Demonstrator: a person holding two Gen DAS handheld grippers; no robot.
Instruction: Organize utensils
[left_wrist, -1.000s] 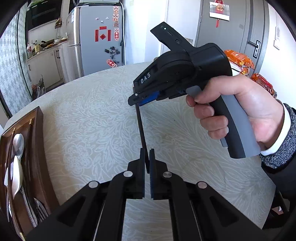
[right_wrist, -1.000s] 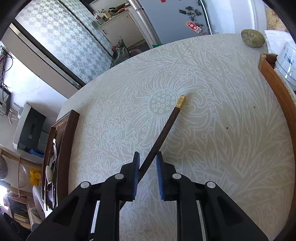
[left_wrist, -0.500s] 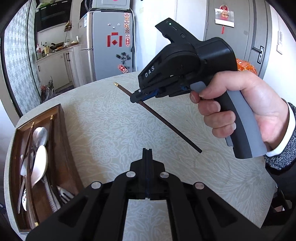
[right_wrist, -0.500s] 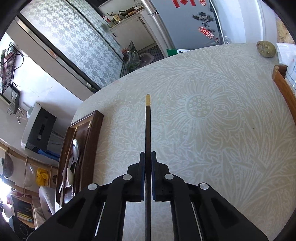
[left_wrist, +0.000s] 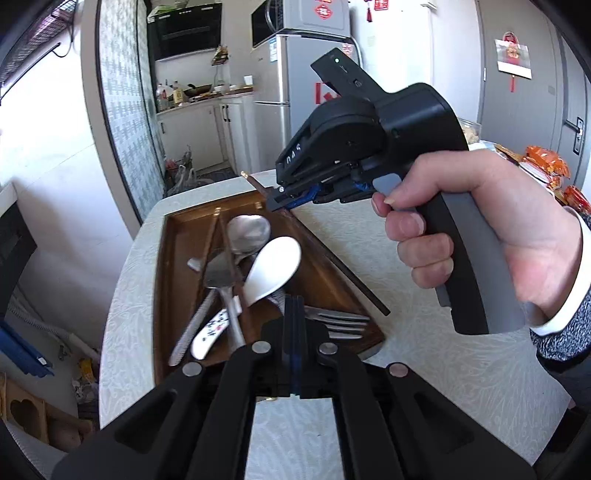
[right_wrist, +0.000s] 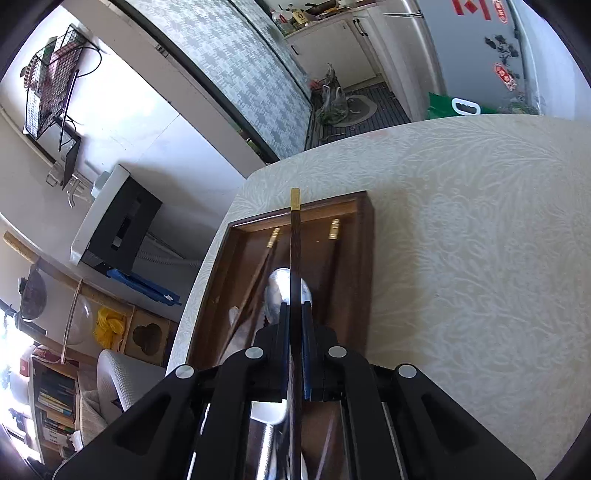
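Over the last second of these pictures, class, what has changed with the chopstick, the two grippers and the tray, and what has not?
The left gripper let go of the dark chopstick and shut empty. The right gripper closed on it, turned it to lie along its fingers and carried it from the bare table to above the wooden tray. The spoons, forks and other chopsticks in the tray kept their places.

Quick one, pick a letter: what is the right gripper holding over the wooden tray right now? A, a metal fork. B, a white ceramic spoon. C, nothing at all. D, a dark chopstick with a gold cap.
D: in the right wrist view the right gripper is clamped on the dark chopstick, whose gold-capped end points out over the wooden tray.
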